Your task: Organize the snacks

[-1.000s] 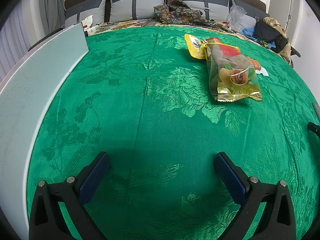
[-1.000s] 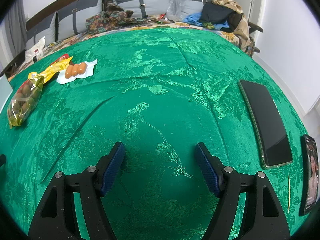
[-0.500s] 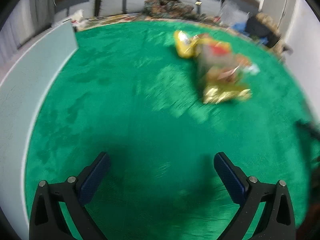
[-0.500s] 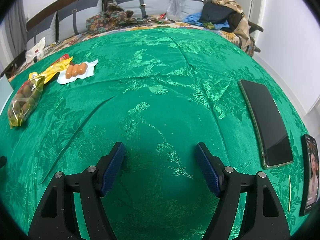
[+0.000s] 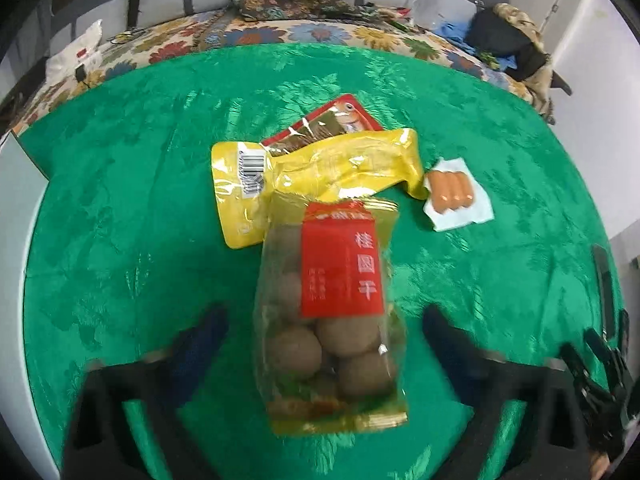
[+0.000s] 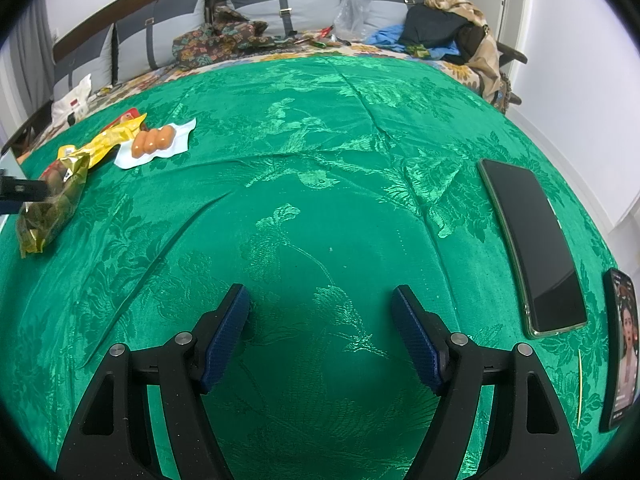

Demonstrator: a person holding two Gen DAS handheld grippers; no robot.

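Observation:
A clear bag of brown round snacks with a red label (image 5: 332, 320) lies on the green cloth, between the spread fingers of my open left gripper (image 5: 324, 332), which is blurred. Behind it lie a yellow packet (image 5: 320, 168), a red packet (image 5: 340, 118) and a white pack of small sausages (image 5: 452, 194). The right wrist view shows the same pile at far left: the bag (image 6: 52, 200), the yellow packet (image 6: 112, 140) and the sausages (image 6: 154, 140). My right gripper (image 6: 320, 328) is open and empty over bare cloth, far from the snacks.
The green cloth (image 6: 320, 160) covers a bed. Two phones (image 6: 532, 248) (image 6: 620, 344) lie at its right edge. A pale board (image 5: 16, 240) stands along the left side. Pillows, clothes and bags (image 6: 440, 28) are heaped at the far end.
My left gripper has moved forward and to the right, up to the snack pile, so the bag now lies between its fingers. The right gripper has not moved.

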